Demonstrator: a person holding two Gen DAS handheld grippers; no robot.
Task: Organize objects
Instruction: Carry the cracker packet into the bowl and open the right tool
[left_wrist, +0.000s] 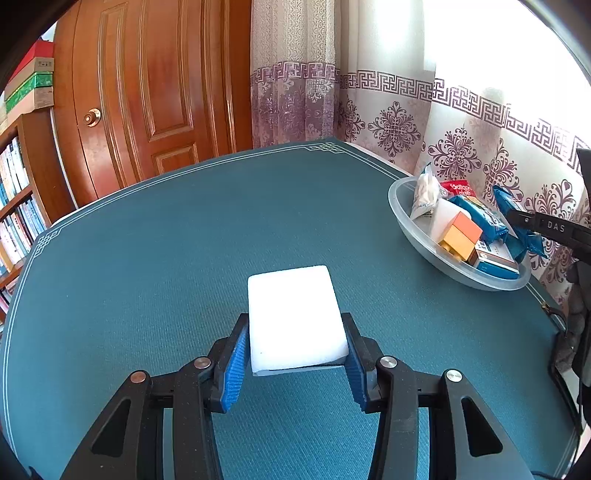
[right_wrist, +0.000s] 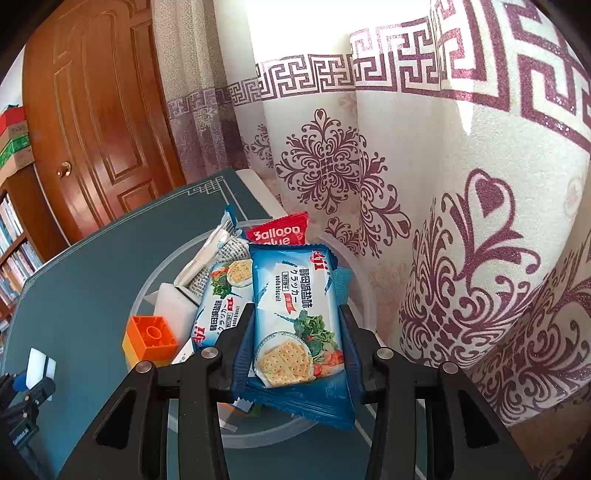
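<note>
My right gripper (right_wrist: 295, 343) clamps a blue biscuit packet (right_wrist: 295, 317) printed "soda biscuit" over the clear bowl (right_wrist: 147, 288), where a red packet (right_wrist: 277, 232) reads "Balloon" and a twin packet (right_wrist: 221, 299) lies beside an orange block (right_wrist: 151, 336). My left gripper (left_wrist: 295, 354) pinches a white sponge block (left_wrist: 295, 314) above the teal mat (left_wrist: 147, 240), which lies bare out to its bordered edge.
</note>
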